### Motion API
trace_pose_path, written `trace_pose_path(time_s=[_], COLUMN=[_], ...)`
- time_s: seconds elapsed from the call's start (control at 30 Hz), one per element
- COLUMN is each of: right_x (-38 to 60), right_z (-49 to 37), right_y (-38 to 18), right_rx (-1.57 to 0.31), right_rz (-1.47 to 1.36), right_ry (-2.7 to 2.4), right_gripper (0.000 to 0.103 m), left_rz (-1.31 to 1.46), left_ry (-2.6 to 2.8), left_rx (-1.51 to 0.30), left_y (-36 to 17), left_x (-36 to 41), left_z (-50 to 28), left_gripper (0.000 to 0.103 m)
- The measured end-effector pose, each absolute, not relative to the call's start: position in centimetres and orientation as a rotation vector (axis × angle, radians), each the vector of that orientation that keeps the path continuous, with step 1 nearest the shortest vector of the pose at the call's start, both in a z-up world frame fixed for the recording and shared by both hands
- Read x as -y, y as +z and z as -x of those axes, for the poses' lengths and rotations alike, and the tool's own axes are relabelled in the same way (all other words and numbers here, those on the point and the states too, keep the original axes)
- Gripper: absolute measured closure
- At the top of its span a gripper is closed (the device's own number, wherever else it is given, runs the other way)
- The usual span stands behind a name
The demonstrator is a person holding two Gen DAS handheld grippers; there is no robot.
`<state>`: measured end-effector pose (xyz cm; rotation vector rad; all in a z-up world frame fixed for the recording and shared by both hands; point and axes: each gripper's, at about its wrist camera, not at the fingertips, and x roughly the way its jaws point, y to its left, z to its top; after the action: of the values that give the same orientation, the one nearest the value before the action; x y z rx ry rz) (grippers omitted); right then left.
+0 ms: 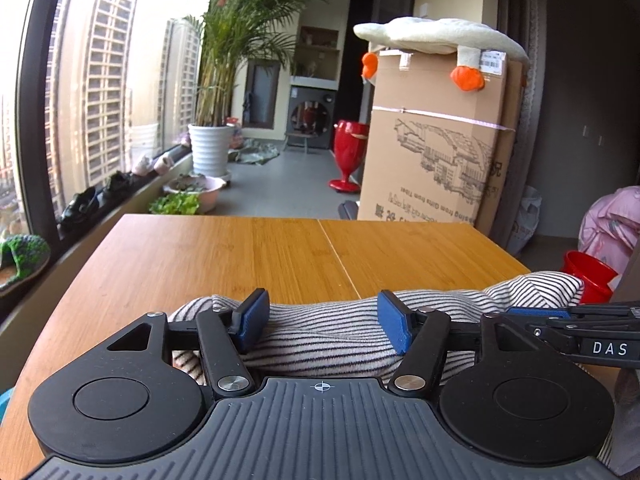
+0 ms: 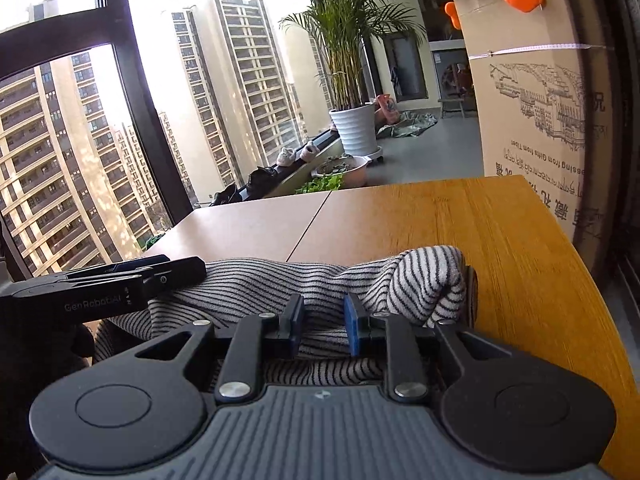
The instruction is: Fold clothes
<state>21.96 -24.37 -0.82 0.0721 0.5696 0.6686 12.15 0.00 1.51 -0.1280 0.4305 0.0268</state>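
Lying bunched on the wooden desk [image 1: 248,256], the striped garment [image 1: 332,328] (black on white) sits beneath the released left hand-held gripper [image 1: 324,318] and right hand-held gripper [image 2: 323,320], its fingers narrowly parted.

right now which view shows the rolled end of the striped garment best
The right wrist view: the rolled end sits large and close, beside the right hand-held gripper. The left wrist view shows it only small, near the right edge.

Striped garment [image 2: 280,284] between parted tool [image 2: 323,320] fingers
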Motion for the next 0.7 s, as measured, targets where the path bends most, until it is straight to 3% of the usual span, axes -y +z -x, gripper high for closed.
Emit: trace_pose_path(time_s=[0.17, 0.37, 0.7], right_x=[24.5, 24.4, 26.5], right_z=[-22.0, -21.2, -20.8], right_y=[-1.0, -1.0, 2.4], right_rx=[-0.568, -0.559, -0.544], right_rz=[-0.079, -0.065, -0.098], right_ry=[0.67, 0.662, 0.684], right_gripper=[0.082, 0.081, 0.075], left_rz=[0.245, 0.272, 0.297], left_ry=[-0.072, -0.06, -0.085], left_rx=[-0.369, -0.464, -0.455], left_y=[4.0, 0.3, 0.3], left_x=[-0.3, -1.5, -2.0], left_z=[-9.6, -11.1, -10.7], left_gripper=[0.038, 0.04, 0.035])
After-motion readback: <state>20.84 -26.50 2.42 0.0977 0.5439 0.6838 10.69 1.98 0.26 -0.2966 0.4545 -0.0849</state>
